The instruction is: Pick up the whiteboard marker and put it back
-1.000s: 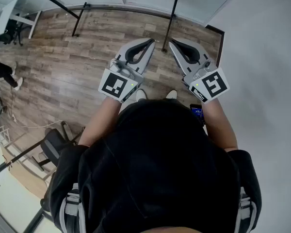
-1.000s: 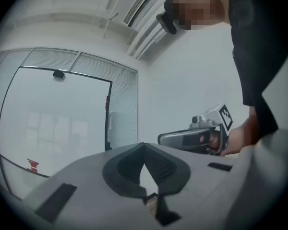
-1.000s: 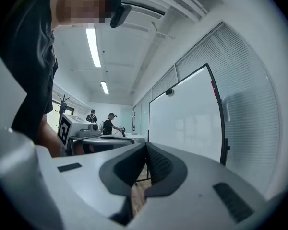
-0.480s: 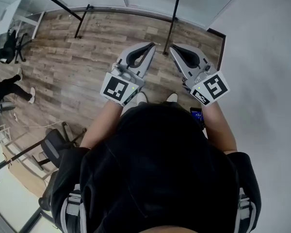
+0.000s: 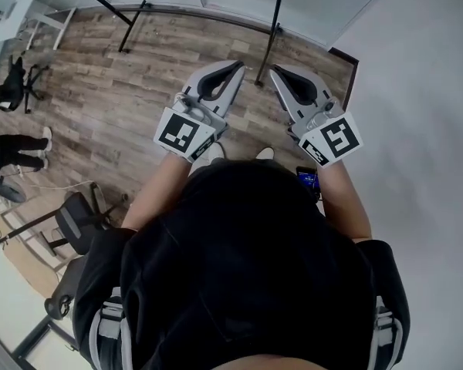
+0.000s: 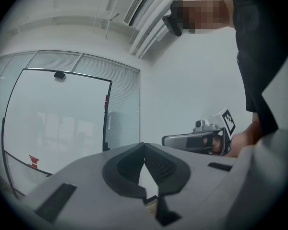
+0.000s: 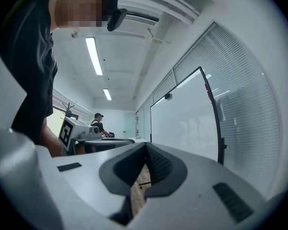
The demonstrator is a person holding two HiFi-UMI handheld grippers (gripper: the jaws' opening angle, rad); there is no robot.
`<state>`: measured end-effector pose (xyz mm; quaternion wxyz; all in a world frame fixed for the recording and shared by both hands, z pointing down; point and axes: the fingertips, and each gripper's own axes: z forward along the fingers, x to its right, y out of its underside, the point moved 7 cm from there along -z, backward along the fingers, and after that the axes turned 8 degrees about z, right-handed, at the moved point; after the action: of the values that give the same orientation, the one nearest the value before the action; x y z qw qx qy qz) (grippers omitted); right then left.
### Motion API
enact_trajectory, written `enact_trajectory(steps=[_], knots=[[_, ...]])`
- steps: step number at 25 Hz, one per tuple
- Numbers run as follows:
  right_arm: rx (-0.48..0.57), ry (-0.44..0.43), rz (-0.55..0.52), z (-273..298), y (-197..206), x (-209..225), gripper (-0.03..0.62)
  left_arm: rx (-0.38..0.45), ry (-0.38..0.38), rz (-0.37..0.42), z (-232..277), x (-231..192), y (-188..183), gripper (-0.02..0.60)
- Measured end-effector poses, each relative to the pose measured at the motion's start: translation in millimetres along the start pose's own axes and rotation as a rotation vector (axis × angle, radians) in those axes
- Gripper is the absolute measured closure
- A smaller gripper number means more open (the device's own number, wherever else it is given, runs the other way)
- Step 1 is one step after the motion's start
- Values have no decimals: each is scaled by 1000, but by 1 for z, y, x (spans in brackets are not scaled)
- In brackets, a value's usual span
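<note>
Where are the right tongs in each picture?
Head view: the right tongs are in the upper middle.
Left gripper view: middle right, seen side-on.
Right gripper view: bottom centre, closed.
Shared landmark: the whiteboard, on the left in the left gripper view and on the right in the right gripper view.

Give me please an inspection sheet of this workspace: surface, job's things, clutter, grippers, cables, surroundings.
surface: wooden floor; no table in view.
job's things: whiteboard marker: nothing seen; whiteboard stands on a black frame.
clutter: office chair at the left.
grippers: left gripper and right gripper both shut, nothing between the jaws, held side by side above the floor.
cables: thin pale cord on the floor, probably a cable.
surroundings: white wall at the right; blinds behind the whiteboard; another person at the far left.
</note>
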<state>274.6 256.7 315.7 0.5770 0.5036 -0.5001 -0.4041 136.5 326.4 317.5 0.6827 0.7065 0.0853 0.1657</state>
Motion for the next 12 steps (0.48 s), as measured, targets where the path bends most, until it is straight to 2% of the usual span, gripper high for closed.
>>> enact_trajectory(steps=[5, 12], knots=[[-17, -26, -14, -17, -4, 12, 602, -14, -42, -26, 8, 12, -2, 577], [-21, -64, 8, -29, 5, 24, 602, -49, -79, -13, 10, 21, 6, 577]])
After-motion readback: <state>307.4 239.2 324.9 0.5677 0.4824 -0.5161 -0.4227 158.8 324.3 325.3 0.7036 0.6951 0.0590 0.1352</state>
